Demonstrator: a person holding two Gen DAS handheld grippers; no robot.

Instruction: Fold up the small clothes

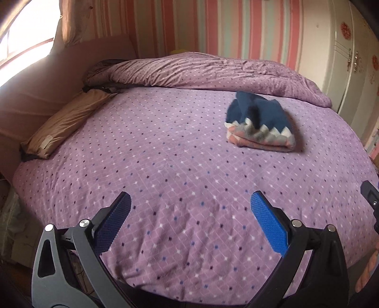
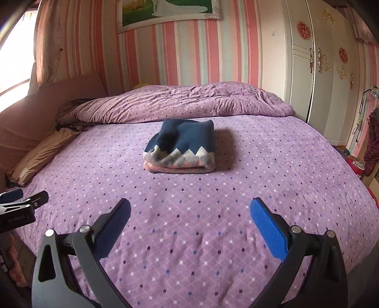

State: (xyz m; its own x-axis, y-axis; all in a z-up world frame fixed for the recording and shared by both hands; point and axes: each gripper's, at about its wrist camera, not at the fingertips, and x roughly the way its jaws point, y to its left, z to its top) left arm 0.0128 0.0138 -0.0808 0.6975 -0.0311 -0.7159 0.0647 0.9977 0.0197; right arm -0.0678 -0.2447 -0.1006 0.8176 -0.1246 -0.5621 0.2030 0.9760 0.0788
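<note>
Both grippers hang low over the near edge of the bed point(image 2: 189, 237), side by side. The left gripper point(image 1: 190, 208) has its blue-padded fingers spread wide, gripping nothing. The right gripper point(image 2: 190, 214) is the same: fingers wide apart, empty, pointing toward the middle of the bed.

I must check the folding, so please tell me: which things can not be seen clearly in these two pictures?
- Folded garment: its underside and inner layers are hidden by its own top fold, in both views; blurred in the left wrist view.
- Dark item by the rolled duvet: mostly covered by it.
- Framed picture: cut off by the top edge, right wrist view.
- Left claw and right claw: open; handles cut off below.
</note>
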